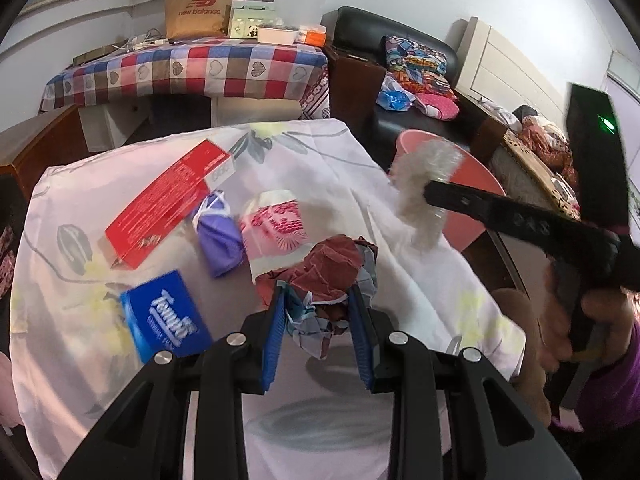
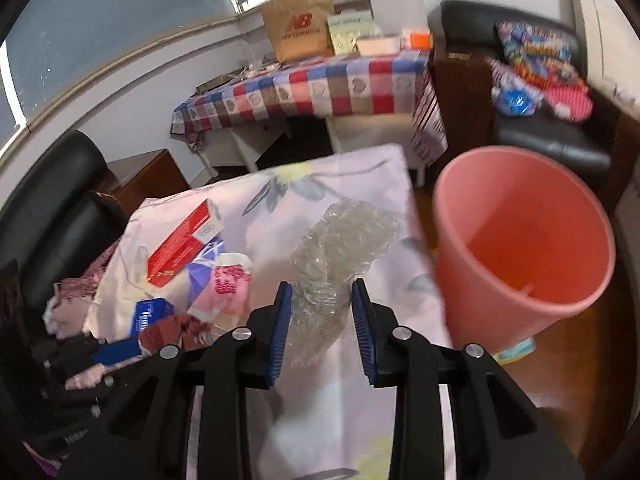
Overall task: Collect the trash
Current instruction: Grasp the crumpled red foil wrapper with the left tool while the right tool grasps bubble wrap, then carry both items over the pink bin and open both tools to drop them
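Note:
My left gripper point(image 1: 318, 292) is shut on a crumpled maroon and grey paper ball point(image 1: 332, 264), held just above the floral cloth of the table point(image 1: 352, 168). To the right, my right gripper point(image 1: 430, 196) is shut on a wad of clear plastic wrap point(image 1: 420, 176), lifted beside the pink bin point(image 1: 476, 204). In the right wrist view the plastic wrap point(image 2: 344, 236) sits between the blue pads of the right gripper point(image 2: 322, 286), with the open pink bin point(image 2: 520, 240) close on its right. A red box point(image 1: 168, 204), a purple packet point(image 1: 218, 240), a pink-and-white wrapper point(image 1: 276, 232) and a blue tissue pack point(image 1: 168, 316) lie on the cloth.
Behind stands a table with a checked cloth point(image 1: 200, 72) carrying a brown paper bag point(image 1: 200, 4) and boxes. A black armchair point(image 1: 400, 60) with colourful cushions is at the back right. A person's hand point(image 1: 560, 320) holds the right gripper's handle. Another black seat point(image 2: 60, 208) is on the left.

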